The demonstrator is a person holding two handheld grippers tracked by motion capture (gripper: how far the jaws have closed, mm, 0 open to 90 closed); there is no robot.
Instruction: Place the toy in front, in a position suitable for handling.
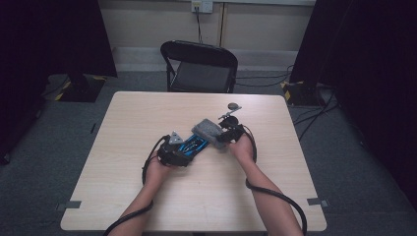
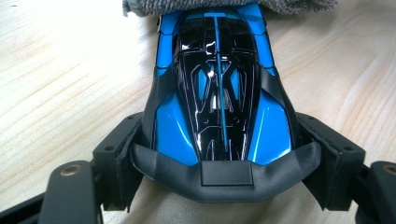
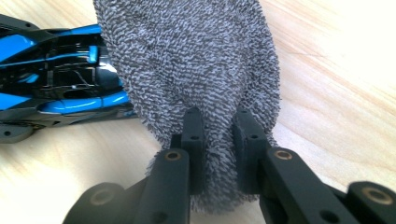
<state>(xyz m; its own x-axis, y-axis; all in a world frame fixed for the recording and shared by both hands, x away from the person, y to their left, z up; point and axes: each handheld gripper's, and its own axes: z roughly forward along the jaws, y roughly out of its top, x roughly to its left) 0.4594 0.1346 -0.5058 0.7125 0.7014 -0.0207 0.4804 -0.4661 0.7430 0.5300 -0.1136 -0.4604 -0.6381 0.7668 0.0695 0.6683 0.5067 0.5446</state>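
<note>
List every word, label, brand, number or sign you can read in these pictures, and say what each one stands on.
None can be read.
Toy car: glossy blue and black body, no lettering visible; the flat panel on its dark end is blank.
Grey cloth: plain terry, no tag visible.
Left gripper and right gripper: black parts, no markings legible.
Wall socket: too small to read.

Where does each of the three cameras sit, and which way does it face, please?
High view: fixed above the person's side, looking forward and down on the table and a chair beyond; both forearms and hands enter from the bottom.
Left gripper view: rides the left claw, looking along its jaws, which clamp the car at its sides.
Right gripper view: rides the right claw, looking along its jaws, pinched on the cloth.
Shared: both gripper views show the cloth draped over one end of the car.
</note>
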